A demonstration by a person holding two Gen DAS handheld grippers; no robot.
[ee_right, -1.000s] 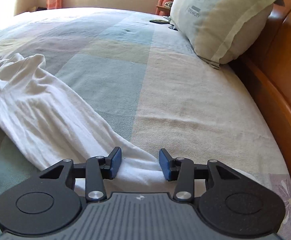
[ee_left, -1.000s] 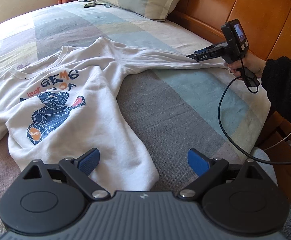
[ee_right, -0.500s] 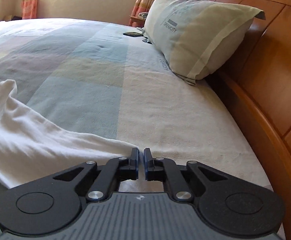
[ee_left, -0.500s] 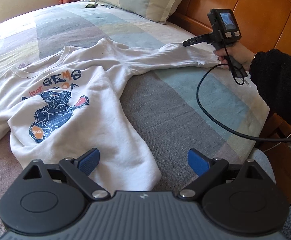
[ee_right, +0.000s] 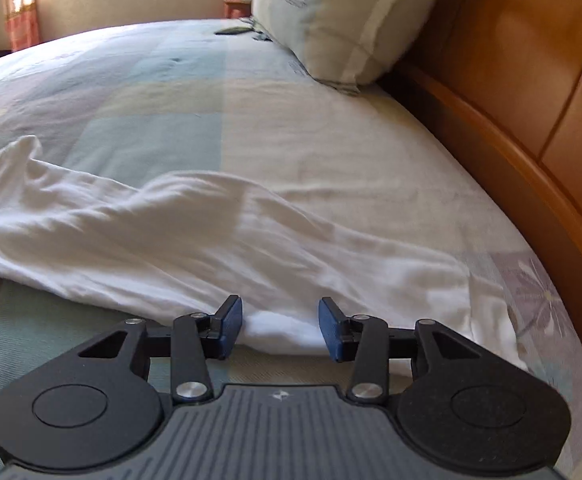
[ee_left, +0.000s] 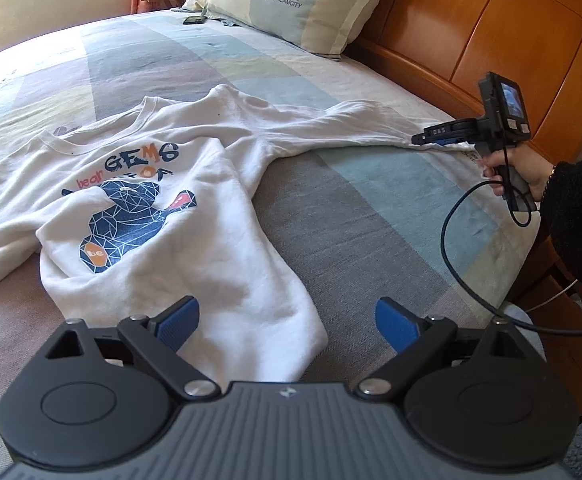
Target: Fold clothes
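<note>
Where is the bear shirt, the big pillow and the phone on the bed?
bear shirt [ee_left: 139,216], left wrist view, on the blue bear print on its chest.
big pillow [ee_left: 291,0], left wrist view, on its front near the printed word.
phone [ee_left: 194,20], left wrist view, on its dark flat face.

Bare bed [ee_left: 371,216] between shirt [ee_left: 195,248] body and the right edge: free lane for a claw. Far half of bed beyond the collar is free too, except a phone [ee_left: 194,20] by the pillow [ee_left: 299,0]. Headboard [ee_right: 531,128] walls off the right side; pillow blocks the far right corner. Sleeve [ee_right: 195,240] lies stretched across the bed toward the headboard, cuff end between the parted right claw [ee_right: 281,326] pads. Cable [ee_left: 457,264] loops off the right bed edge. Left claw [ee_left: 287,320] spread wide over the hem corner.
</note>
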